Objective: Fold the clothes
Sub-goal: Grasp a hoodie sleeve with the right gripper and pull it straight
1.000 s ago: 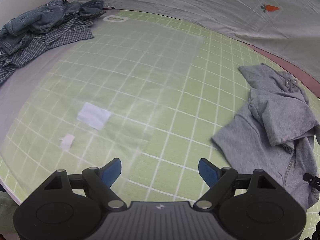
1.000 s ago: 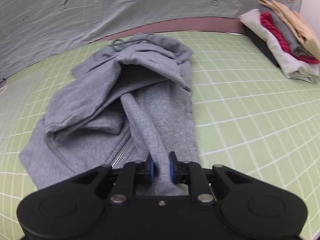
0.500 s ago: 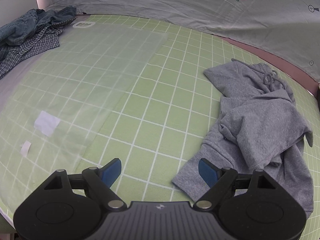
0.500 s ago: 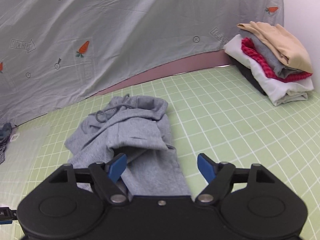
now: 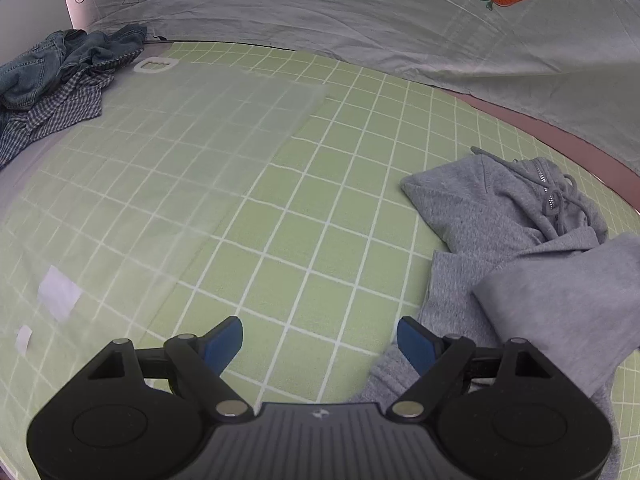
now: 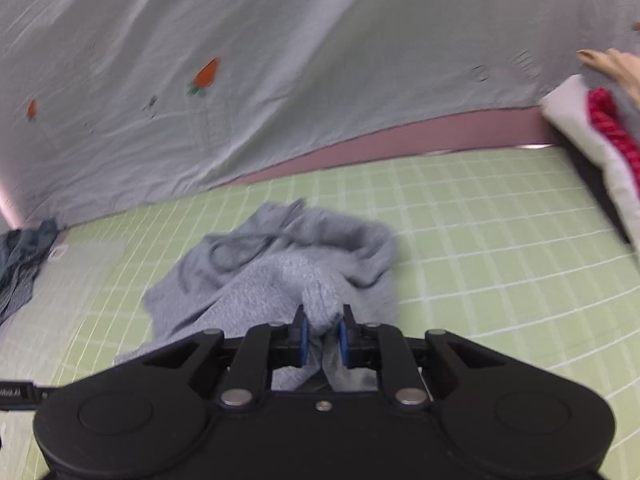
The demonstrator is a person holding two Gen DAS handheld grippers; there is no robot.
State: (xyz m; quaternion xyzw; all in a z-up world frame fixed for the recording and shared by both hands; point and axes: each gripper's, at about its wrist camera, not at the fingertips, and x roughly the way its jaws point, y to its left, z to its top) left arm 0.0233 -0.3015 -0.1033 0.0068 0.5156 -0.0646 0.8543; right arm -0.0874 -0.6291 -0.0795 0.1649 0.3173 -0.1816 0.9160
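The right gripper is clamped on a bunched fold of the soft, limp grey zip hoodie; the left gripper is held wide open, empty; the near hem is judged the better hold.

**A:** So what was everything made of? The hoodie looked like soft grey fleece to me — matt, a bit fuzzy, with a metal zipper and a cord drawstring.

**B:** Yep. The mat under it was a smooth green one with a white grid, and the translucent sheet on top looked like frosted plastic. Both grippers were matt black plastic — the left gripper had smooth blue pads and shiny metal pivot pins.

**A:** And the pile in the corner?

**B:** Denim jeans and a thin woven checked shirt. The backdrop sheet was wrinkled grey cotton-looking cloth. The right gripper view showed a chunky red knit too.
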